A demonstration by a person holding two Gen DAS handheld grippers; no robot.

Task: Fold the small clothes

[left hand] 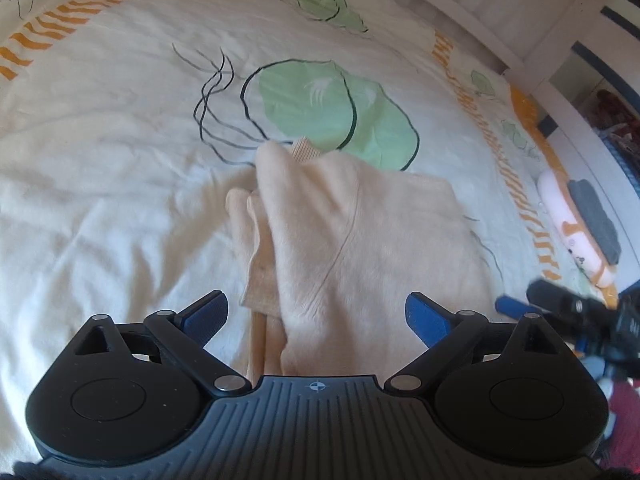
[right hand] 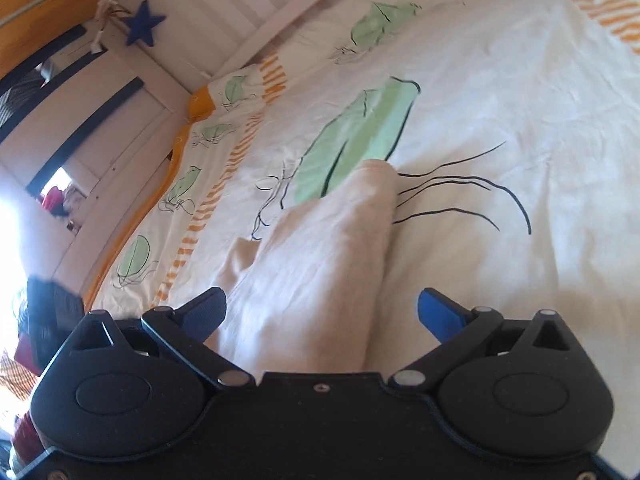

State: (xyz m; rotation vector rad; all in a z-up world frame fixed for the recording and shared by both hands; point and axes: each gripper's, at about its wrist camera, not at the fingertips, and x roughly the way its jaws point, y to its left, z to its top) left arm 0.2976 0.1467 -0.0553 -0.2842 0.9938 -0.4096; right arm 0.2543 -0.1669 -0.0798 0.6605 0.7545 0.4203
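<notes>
1. A small cream garment [left hand: 360,232] lies folded over itself on a bed cover [left hand: 100,184] printed with green shapes.
2. The left gripper [left hand: 316,316] and right gripper [right hand: 320,316] both have jaws spread wide, holding nothing.
3. The fold looks loose and uneven; tidying probably remains.
</notes>
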